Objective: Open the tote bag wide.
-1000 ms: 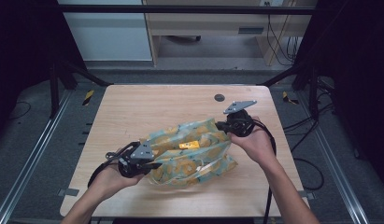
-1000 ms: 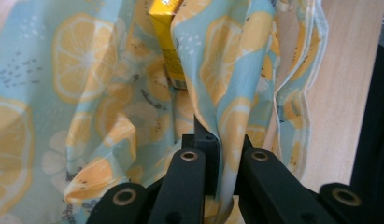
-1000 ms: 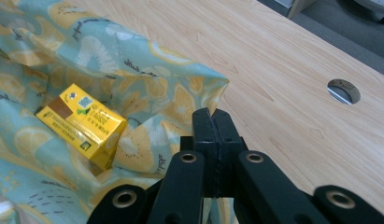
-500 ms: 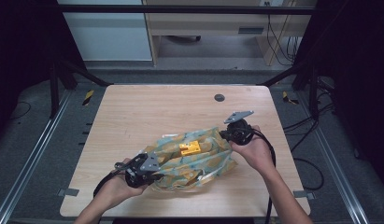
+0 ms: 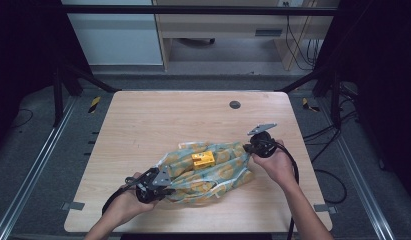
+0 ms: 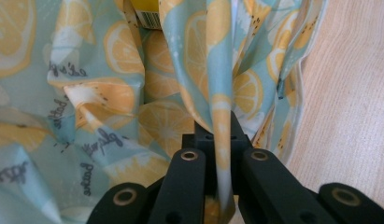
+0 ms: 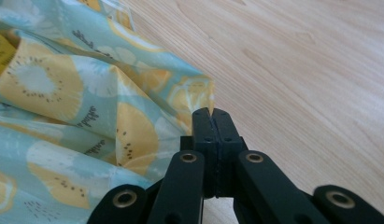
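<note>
A light blue cloth (image 5: 208, 172) printed with lemon and kiwi slices lies crumpled on the wooden table (image 5: 158, 120), near the front edge. A small yellow box (image 5: 203, 159) rests in its folds, and its barcode edge (image 6: 145, 9) peeks out at the top of the left gripper view. My left gripper (image 5: 160, 186) is at the cloth's near left end, shut on a raised fold (image 6: 221, 135). My right gripper (image 5: 250, 148) is at the far right corner, jaws pressed together on the cloth's edge (image 7: 211, 114).
A black round plug (image 5: 235, 104) sits in the tabletop at the back right. Bare wood stretches behind and to the left of the cloth. Black frame posts (image 5: 58, 85) stand at the table's sides, and cables (image 5: 328, 175) trail on the floor to the right.
Both grippers have moved toward the table's front edge, dragging the cloth and the yellow box with them. The left gripper also shifted slightly right.
</note>
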`<action>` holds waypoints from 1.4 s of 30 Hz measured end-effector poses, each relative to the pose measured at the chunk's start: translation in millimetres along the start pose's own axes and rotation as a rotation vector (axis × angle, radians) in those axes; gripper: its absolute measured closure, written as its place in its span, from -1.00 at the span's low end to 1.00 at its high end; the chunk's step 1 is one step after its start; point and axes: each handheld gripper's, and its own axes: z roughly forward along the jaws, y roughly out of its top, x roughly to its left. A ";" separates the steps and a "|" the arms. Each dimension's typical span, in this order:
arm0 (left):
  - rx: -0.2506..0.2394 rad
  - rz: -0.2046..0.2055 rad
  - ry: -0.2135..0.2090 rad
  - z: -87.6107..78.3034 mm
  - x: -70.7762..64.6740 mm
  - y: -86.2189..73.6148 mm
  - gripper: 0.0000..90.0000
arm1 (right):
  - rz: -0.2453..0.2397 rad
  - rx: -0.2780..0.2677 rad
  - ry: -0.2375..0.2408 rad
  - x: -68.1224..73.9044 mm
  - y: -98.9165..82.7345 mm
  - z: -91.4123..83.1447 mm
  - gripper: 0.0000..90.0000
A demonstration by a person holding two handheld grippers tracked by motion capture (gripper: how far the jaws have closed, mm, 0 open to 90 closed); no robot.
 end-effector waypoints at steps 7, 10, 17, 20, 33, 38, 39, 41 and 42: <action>-0.004 -0.001 -0.004 1.5 -2.6 -0.9 0.98 | 0.018 0.010 -0.001 -1.2 -5.2 2.0 1.00; -0.003 0.005 -0.008 1.3 -4.4 -1.3 0.98 | 0.016 0.013 0.001 -0.6 -6.6 0.2 1.00; -0.023 -0.014 -0.012 -0.9 -5.0 -6.3 0.98 | 0.000 0.014 0.004 1.8 -11.6 -0.9 1.00; -0.022 -0.012 -0.010 -1.4 -6.2 -7.4 0.98 | 0.011 0.020 0.007 3.4 -14.6 0.2 1.00; -0.033 -0.028 -0.015 -0.5 -8.3 -14.5 0.98 | 0.005 0.037 0.017 7.8 -22.7 1.9 1.00; -0.039 -0.030 -0.017 -1.4 -8.5 -15.5 0.98 | 0.006 0.041 0.020 9.0 -25.2 3.0 1.00; -0.038 -0.030 -0.017 -1.6 -8.6 -15.9 0.98 | 0.001 0.043 0.021 9.1 -25.8 3.0 1.00; -0.039 -0.030 -0.018 -1.7 -8.6 -16.8 0.98 | -0.004 0.046 0.025 9.8 -27.4 2.8 1.00; -0.039 -0.030 -0.018 -1.7 -8.5 -17.2 0.98 | -0.004 0.046 0.025 9.8 -27.4 2.8 1.00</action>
